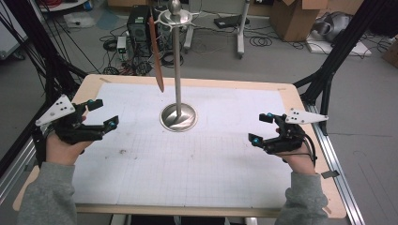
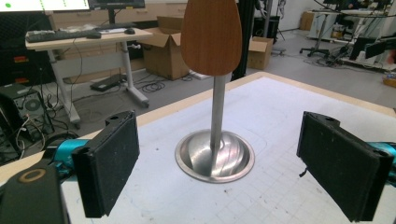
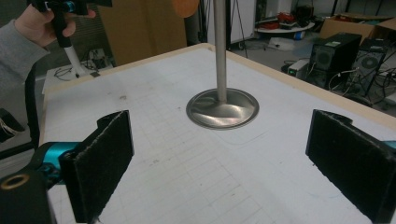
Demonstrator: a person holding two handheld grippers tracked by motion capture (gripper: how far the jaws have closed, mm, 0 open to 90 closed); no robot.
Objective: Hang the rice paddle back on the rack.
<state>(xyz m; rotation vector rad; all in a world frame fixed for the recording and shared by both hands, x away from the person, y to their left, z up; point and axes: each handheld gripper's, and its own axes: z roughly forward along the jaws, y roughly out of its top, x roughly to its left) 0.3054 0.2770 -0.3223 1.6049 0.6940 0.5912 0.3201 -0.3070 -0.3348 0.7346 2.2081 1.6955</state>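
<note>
The metal stand [image 1: 178, 112] sits upright on the white gridded mat [image 1: 187, 159] that covers the table [image 1: 291, 93], its round dished base resting on the mat toward the far side and its slim pole rising to a hooked crown topped by a ball. A wooden spatula [image 1: 156, 56] hangs from the crown on the stand's left, blade downward, its tip clear of the mat and just beside the pole; in the left gripper view the blade [image 2: 211, 35] appears directly in front of the pole's upper length. The left gripper [image 1: 104, 115] is held well to the left of the stand's base, above the mat, with its jaws spread wide and nothing between them; its own view shows both black pads far apart, framing the base [image 2: 215, 155]. The right gripper [image 1: 261, 128] is held well to the right of the stand, slightly nearer the person than the base, likewise spread wide and empty; its own view shows the base [image 3: 222, 108] between and beyond the two pads, with the person's other hand [image 3: 39, 23] at the upper left. Neither gripper touches the stand or the spatula.
</note>
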